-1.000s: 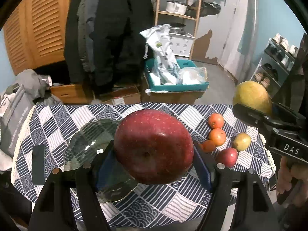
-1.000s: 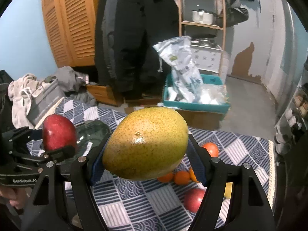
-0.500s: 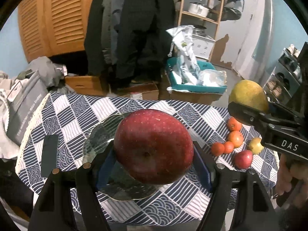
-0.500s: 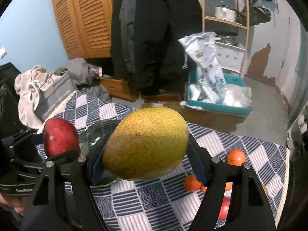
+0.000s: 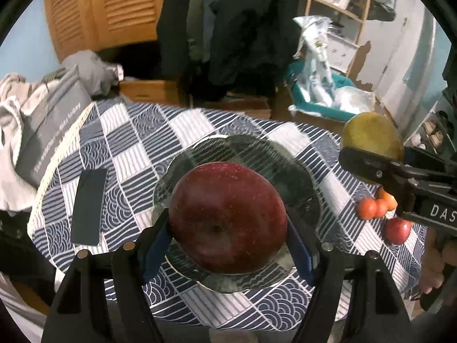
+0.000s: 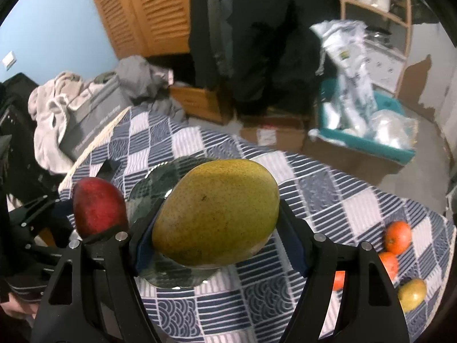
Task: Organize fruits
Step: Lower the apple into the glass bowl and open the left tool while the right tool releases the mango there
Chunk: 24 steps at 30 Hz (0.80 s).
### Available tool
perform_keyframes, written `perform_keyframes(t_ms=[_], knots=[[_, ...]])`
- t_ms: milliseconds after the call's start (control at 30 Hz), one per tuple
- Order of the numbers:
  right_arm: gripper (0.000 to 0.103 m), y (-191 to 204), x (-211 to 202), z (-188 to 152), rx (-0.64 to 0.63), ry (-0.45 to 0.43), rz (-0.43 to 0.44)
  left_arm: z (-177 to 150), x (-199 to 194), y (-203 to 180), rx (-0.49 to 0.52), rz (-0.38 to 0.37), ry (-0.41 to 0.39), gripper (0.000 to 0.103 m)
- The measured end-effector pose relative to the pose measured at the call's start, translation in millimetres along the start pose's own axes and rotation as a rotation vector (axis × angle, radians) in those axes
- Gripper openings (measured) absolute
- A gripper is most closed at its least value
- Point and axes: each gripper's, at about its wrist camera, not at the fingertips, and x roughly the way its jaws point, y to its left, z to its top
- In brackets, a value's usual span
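Observation:
My left gripper [image 5: 228, 225] is shut on a big dark red apple [image 5: 227, 218], held above the glass plate [image 5: 297, 177] on the checked tablecloth. My right gripper [image 6: 217, 217] is shut on a yellow-green mango [image 6: 217, 211], held over the plate's [image 6: 154, 183] right side. In the left wrist view the mango [image 5: 371, 135] and the right gripper show at the right edge. In the right wrist view the apple [image 6: 98, 205] shows at the left. Loose on the cloth at the right lie several oranges [image 6: 397, 236], a small red apple [image 5: 397, 230] and a small yellow-green fruit [image 6: 412, 293].
A dark phone [image 5: 89, 205] lies flat on the cloth left of the plate. A grey bag [image 5: 48, 134] and clothes sit at the table's left edge. Beyond the table stand cardboard boxes, a teal bin [image 5: 320, 103] with plastic bags and a wooden shelf.
Both grippers have moved left and down toward the glass plate, each still holding its fruit. The plate now sits right under the apple and the loose fruits have slid to the right edge.

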Motion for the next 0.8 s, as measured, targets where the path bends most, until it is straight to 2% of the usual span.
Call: perform_keyframes(t_ms=[133,433,567,800], knots=[[0.074,9.3,24.0,-1.2,-0.014,0.052,0.027,-4.1,17.4,14.6,-0.030,0.013,0.045,0.076],[0.074,20.0,74.0,-11.6,-0.054,0.166,0.019,-14.2,48.2,30.2,-0.039,0.046,0.121,0.076],[0.074,18.0,87.0,-16.9,-0.060,0.201,0.016,-19.1,60.7,35.8,-0.058,0.046,0.163,0.076],[0.074,15.4,102.3,-26.4,-0.061,0.246,0.027,-25.5,75.9,32.4,-0.023,0.078,0.200,0.076]])
